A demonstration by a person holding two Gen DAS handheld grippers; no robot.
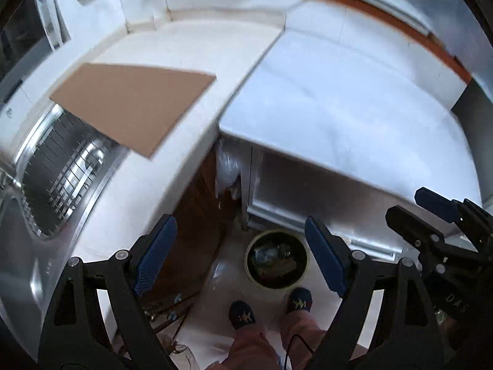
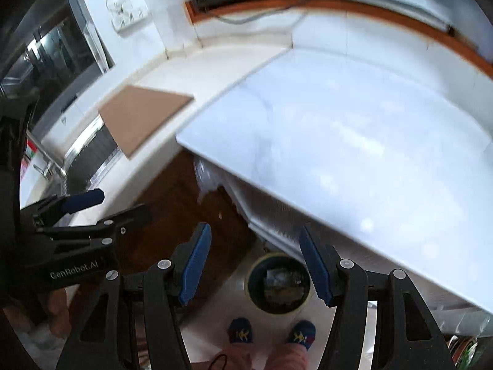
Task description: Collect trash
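Note:
A round bin [image 1: 276, 259] with trash inside stands on the floor below the counter edge; it also shows in the right wrist view [image 2: 279, 283]. A flat brown cardboard sheet [image 1: 132, 104] lies on the white counter, partly over the sink; it shows in the right wrist view [image 2: 143, 114] too. My left gripper [image 1: 240, 256] is open and empty, high above the floor by the bin. My right gripper [image 2: 255, 265] is open and empty above the bin. Each gripper shows in the other's view: the right one [image 1: 431, 212], the left one [image 2: 101, 206].
A steel sink with a wire rack [image 1: 61, 178] sits at the left. A white marble-like worktop [image 1: 339, 117] is at the right. Brown cabinet doors [image 2: 172, 203] are below the counter. The person's feet in dark slippers [image 1: 271, 308] stand by the bin.

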